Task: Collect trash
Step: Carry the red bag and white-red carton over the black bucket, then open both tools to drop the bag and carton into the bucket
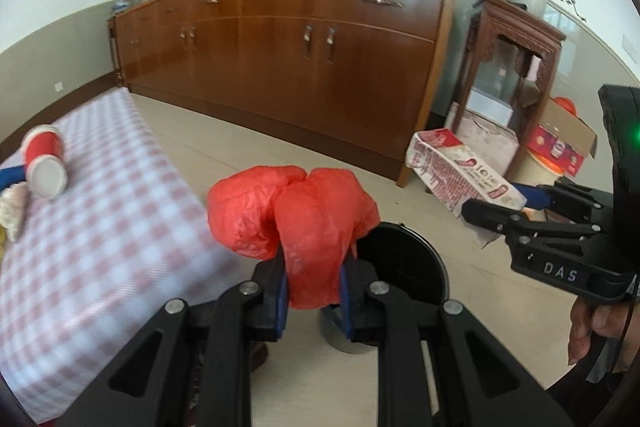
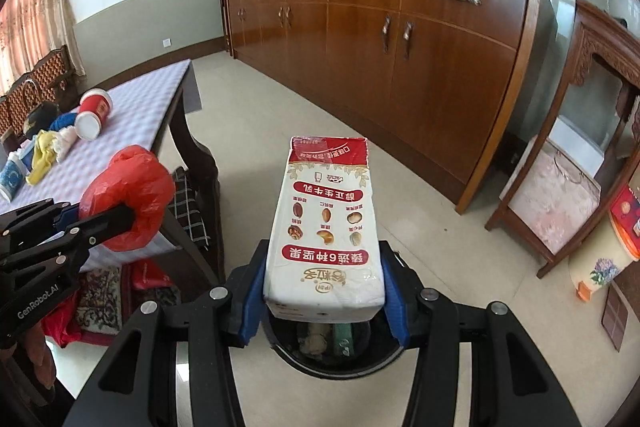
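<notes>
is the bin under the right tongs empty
No, in the right wrist view the black bin below the held milk carton already has trash inside it.

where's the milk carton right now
In the right wrist view the milk carton sits clamped in the right gripper, directly above the open trash bin.

The room is bright with soft daylight. In the right view, light glows through the curtain (image 2: 28, 23) on the left. The cabinet (image 1: 280, 47) shines a little. The checked bench (image 1: 92, 227) looks blurry in the left view. Straight lines bend near the edges, and the corners are black.
</notes>
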A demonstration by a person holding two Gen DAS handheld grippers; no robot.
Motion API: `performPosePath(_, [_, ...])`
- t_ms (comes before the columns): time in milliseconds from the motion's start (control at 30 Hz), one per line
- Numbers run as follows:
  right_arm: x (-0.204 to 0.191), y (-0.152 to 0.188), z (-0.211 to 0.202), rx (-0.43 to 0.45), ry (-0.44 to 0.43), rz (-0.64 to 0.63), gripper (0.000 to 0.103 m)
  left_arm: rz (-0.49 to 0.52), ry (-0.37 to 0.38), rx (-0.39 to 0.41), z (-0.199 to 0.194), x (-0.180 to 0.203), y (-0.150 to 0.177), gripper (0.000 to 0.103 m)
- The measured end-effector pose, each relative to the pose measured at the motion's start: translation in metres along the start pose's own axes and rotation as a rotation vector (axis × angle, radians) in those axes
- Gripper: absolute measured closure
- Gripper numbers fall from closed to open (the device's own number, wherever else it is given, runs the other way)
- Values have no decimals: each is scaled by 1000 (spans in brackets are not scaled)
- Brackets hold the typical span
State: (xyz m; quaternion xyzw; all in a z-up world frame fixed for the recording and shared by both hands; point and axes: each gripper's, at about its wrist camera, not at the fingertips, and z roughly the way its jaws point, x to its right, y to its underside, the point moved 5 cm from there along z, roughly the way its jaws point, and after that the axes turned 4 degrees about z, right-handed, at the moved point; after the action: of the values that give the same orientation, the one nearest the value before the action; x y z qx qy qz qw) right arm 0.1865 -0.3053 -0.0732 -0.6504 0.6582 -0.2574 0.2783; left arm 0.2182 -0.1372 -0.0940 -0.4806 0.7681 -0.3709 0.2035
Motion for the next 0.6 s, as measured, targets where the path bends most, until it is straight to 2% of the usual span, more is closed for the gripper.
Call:
performPosePath(267, [24, 26, 23, -70, -21, -18, 51, 27, 90, -90, 40, 33, 9, 82])
performPosePath(600, [40, 62, 83, -218, -90, -144, 50, 66, 160, -211, 95, 51, 28, 82])
